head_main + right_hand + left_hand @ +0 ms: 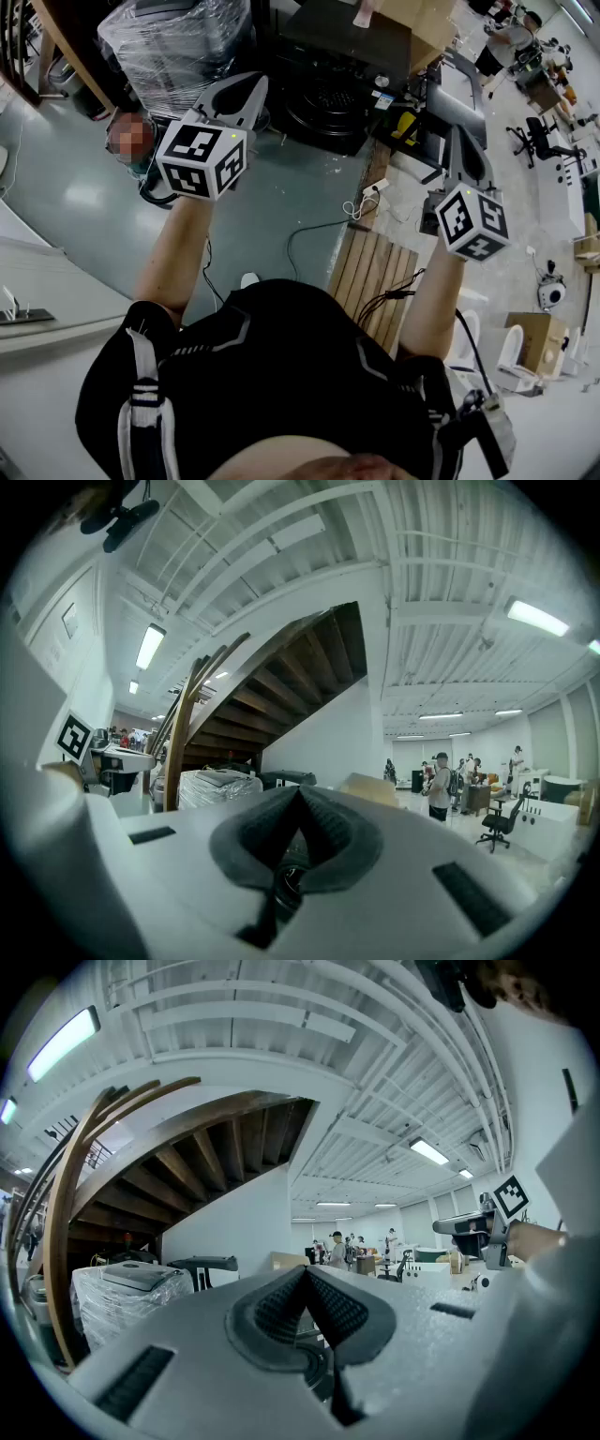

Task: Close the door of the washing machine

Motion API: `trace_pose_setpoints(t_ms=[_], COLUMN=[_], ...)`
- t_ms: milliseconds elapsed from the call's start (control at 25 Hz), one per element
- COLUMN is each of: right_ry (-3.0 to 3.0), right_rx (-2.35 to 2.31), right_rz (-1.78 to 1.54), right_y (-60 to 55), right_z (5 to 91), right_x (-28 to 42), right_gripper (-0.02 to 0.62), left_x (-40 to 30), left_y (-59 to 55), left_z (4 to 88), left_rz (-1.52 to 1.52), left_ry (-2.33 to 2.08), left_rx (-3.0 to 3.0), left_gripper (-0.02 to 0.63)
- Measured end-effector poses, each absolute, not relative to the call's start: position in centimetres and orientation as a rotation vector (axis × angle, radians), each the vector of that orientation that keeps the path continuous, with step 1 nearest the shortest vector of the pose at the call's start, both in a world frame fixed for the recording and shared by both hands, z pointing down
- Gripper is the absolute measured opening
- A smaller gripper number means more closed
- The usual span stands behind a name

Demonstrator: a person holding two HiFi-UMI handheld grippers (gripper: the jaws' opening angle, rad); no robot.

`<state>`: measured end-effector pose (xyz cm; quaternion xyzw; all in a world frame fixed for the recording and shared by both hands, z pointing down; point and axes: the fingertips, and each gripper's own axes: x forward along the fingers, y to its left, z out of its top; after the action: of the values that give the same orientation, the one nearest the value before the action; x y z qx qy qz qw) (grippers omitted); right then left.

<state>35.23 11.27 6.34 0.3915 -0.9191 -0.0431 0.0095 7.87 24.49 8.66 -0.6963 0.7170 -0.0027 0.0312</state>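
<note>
Your left gripper (305, 1283) and right gripper (298, 803) are both held level, jaws pressed together, nothing between them. The washing machine (342, 89) stands on the floor beyond, between the two, clear of both tips.

What seems to be the washing machine (328, 89) stands on the floor (75, 187) ahead, with a wrapped bundle (173, 47) just left of it and a cardboard box (422, 19) behind it to the right. A slatted pallet (370, 272) lies nearer, right of the machine. The left gripper (251, 92) hangs between bundle and machine, and the right gripper (466, 141) is well apart to the right.
</note>
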Motion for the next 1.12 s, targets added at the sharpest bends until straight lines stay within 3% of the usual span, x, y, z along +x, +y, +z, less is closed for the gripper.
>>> trace_pose_setpoints(t_ms=[1120], right_ry=[-2.852], right_rx=[1.197], right_rz=[-0.137], right_y=[12.8], right_z=[7.7], right_x=[32.1], right_gripper=[0.005], left_x=[5.5], left_y=[26.5], left_z=[9.8], left_rz=[0.019], left_ry=[2.226], left_rx=[-2.178], left_gripper=[0.003])
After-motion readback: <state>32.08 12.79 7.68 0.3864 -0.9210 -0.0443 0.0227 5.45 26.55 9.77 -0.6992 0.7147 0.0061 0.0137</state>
